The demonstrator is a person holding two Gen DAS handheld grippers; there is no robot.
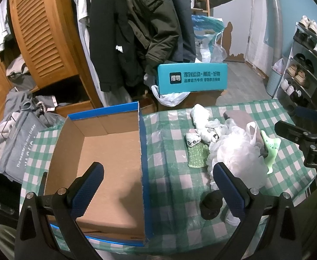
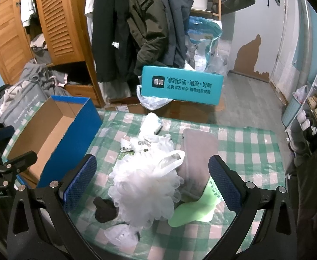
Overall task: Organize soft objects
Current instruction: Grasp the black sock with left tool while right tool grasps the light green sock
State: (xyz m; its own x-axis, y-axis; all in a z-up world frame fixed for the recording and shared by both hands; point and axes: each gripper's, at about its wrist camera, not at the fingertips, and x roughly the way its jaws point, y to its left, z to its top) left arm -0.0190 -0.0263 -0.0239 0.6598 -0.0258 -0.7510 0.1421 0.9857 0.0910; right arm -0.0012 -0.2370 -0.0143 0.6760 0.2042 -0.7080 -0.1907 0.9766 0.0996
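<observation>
White mesh bath pouf point(image 2: 145, 191) on green-checked desk point(image 2: 249, 149), directly ahead of right hand-held gripper point(image 2: 152, 184), framed between its spread blue pads, not touched. Nearer to right than left. Open blue-sided cardboard box point(image 1: 106, 151), empty, off to left of pile. Left hand-held gripper point(image 1: 158, 188) spread wide, hovering over box's right wall, holding nothing. Both angled downward.

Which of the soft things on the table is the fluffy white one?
The white mesh bath pouf, the big frilly ball in the middle of the pile. The light green sock beside it lies flat and smooth, and the black bundle is small and dark.
</observation>
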